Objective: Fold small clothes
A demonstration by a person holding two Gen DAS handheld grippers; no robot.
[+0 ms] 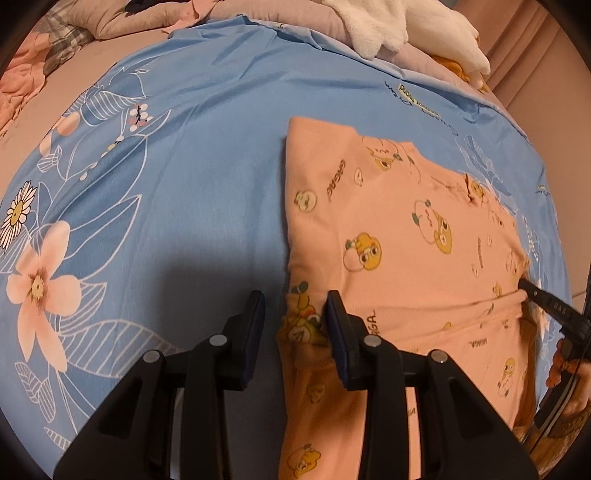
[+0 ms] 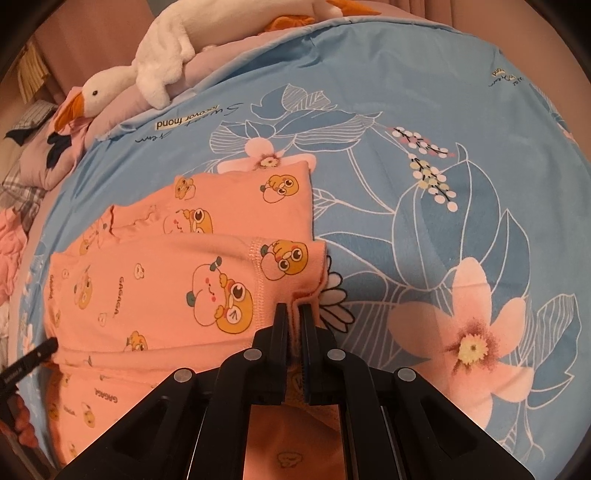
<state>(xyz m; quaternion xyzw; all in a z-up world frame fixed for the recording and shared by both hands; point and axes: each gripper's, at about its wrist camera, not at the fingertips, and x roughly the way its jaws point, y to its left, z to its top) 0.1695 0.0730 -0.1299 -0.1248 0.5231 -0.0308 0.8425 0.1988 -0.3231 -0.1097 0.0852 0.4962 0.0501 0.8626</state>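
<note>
**Peach garment on blue sheet, held at two edges**

Garment [image 1: 399, 236]: small, peach-pink, printed with yellow cartoon figures and the word "GAGAGA". It lies partly folded on the sheet, one layer doubled over another, a stitched hem showing in the right wrist view. Its near part hangs off the sheet's edge toward the cameras.

Right gripper [image 2: 294, 314]: jaws closed tight on the garment's right edge, a thin fold of fabric pinched between the pads, just below the hem corner.

Left gripper [image 1: 295, 306]: jaws partly apart, straddling the garment's left edge. A bunch of printed fabric sits between them against the right pad; a gap shows beside the left pad. Whether both pads press on the cloth cannot be told.

Sheet [image 1: 207, 155]: blue, printed with pink flowers, white-outlined leaves and small lettering; spread flat beneath the garment.

Goose [image 2: 147, 70]: white plush toy with an orange beak, lying on pinkish bedding beyond the sheet's far edge, well apart from the garment.

Checked cloth [image 1: 62, 26]: crumpled, at the far left corner.
</note>
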